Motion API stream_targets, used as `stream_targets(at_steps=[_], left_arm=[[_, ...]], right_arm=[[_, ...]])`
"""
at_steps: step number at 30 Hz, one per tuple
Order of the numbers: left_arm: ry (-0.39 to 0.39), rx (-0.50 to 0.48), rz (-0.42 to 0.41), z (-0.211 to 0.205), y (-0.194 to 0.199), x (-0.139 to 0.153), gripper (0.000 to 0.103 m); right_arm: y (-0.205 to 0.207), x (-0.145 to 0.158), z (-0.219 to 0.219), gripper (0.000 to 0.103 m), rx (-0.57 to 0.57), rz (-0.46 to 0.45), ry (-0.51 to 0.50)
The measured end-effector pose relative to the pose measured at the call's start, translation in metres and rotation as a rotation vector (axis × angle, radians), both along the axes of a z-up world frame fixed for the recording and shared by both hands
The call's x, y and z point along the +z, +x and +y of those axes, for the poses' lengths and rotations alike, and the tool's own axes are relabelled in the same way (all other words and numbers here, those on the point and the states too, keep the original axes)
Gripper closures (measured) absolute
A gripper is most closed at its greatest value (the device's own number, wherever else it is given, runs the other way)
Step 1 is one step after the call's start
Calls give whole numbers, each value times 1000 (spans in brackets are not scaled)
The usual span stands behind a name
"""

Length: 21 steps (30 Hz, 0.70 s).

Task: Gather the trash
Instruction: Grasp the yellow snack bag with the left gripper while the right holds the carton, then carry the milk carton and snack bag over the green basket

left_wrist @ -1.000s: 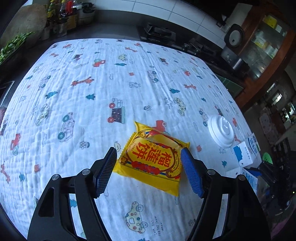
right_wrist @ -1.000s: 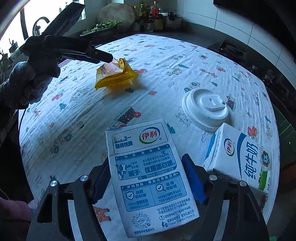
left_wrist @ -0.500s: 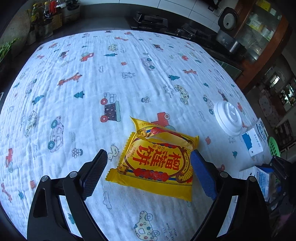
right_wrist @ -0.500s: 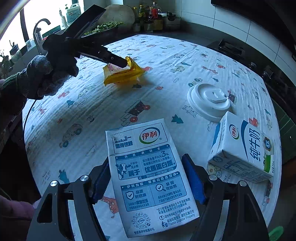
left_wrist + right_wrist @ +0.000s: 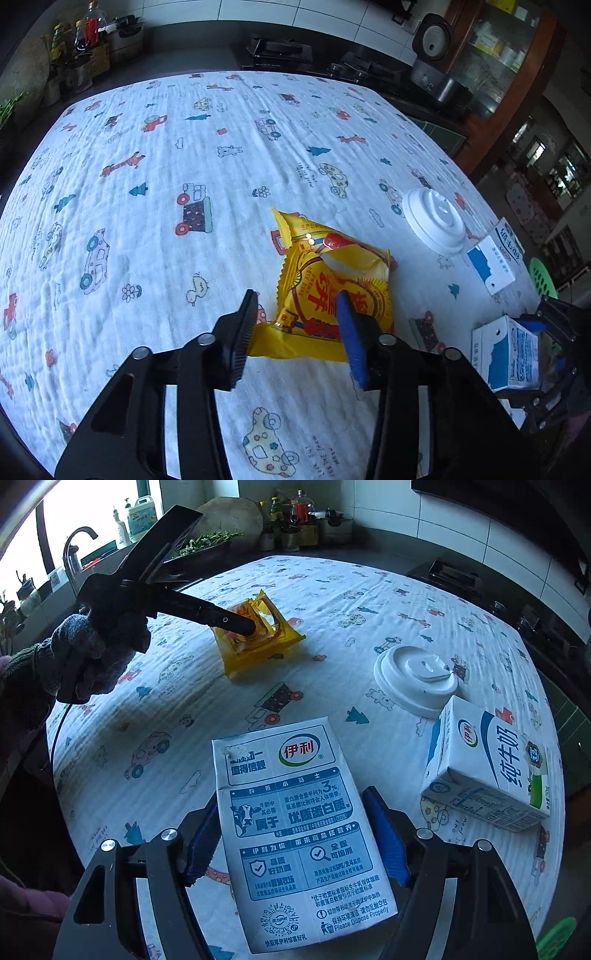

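A yellow snack wrapper [image 5: 332, 280] lies on the patterned tablecloth, crumpled and buckled up between the fingers of my left gripper [image 5: 299, 314], which is shut on it. The wrapper [image 5: 258, 642] and the left gripper [image 5: 236, 622] also show in the right wrist view. My right gripper [image 5: 295, 823] is shut on a flattened blue and white milk carton [image 5: 295, 830], held above the table. A second milk carton [image 5: 487, 764] lies on the cloth at the right. A white cup lid [image 5: 415, 677] sits beyond it.
The table [image 5: 147, 166] has a white cloth with cartoon cars. A dark counter with bottles [image 5: 295, 520] and a stove [image 5: 280, 50] runs behind it. A sink tap [image 5: 75, 550] stands at the far left. A green stool [image 5: 541, 277] stands past the right edge.
My left gripper has closed on the yellow wrapper, which has crumpled up between the fingers. My right gripper keeps holding the flattened carton.
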<state>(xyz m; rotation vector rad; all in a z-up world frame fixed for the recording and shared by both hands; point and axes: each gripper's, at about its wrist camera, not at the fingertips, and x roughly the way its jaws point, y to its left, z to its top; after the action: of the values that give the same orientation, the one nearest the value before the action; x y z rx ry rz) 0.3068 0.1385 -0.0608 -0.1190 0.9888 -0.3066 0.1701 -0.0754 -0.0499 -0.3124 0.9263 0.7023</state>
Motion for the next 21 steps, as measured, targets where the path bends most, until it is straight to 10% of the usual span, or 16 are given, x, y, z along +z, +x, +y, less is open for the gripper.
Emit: stream_targets(at_steps=[6,21], left_arm=[[1,-6,-53,-4,-19,12,86],[-80,-107,-198,-43,-76,74,90]], right_arm=[[-10,10,-5,33,-33,-18,46],[-49,42,-47,33,-189,-79,166]])
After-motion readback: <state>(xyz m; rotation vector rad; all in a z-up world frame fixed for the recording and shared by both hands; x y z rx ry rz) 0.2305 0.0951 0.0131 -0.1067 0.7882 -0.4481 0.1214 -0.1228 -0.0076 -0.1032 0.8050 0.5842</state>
